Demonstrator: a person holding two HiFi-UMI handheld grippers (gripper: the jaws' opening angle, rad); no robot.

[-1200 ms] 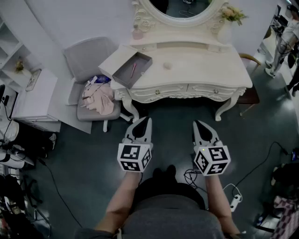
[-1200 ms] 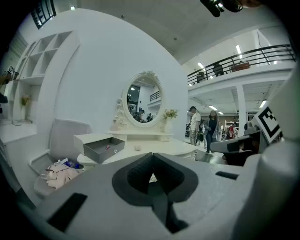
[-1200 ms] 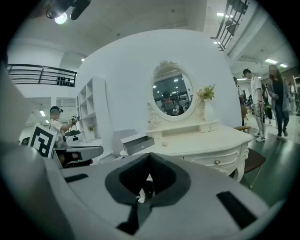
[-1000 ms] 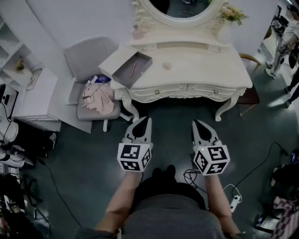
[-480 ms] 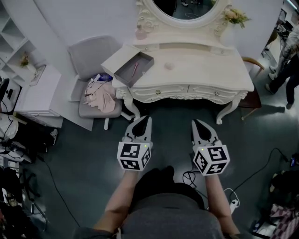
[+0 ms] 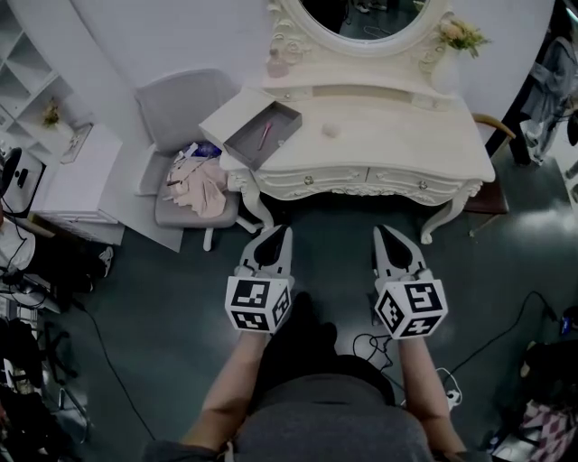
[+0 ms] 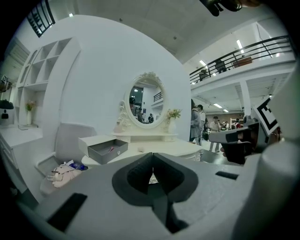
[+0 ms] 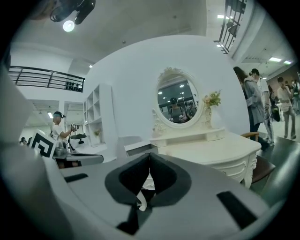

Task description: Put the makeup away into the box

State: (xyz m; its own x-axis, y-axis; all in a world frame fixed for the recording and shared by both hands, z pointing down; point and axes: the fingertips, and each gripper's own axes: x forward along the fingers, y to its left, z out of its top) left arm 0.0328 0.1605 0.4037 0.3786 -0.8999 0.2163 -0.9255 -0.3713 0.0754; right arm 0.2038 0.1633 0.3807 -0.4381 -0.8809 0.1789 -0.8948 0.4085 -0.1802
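An open grey box (image 6: pixel 261 133) with a pink makeup stick (image 6: pixel 265 135) inside sits on the left end of the cream dressing table (image 6: pixel 406 144). A small round pink makeup item (image 6: pixel 330 130) lies on the tabletop near the middle. The box (image 7: pixel 104 149) also shows in the left gripper view. My left gripper (image 6: pixel 276 240) and right gripper (image 6: pixel 386 240) hang side by side over the dark floor in front of the table, well short of it. Both are shut with nothing between the jaws.
A grey chair (image 6: pixel 185 153) with clothes (image 6: pixel 199 185) heaped on it stands left of the table. An oval mirror (image 6: pixel 366 13) and a vase of flowers (image 6: pixel 459 36) stand at the table's back. Cables (image 6: pixel 470 343) run across the floor at right. White shelves (image 6: pixel 45 126) line the left wall.
The head view has shifted a little, so the table sits slightly further right and lower in the picture. Both grippers keep their places and stay shut. People at the right edge have moved.
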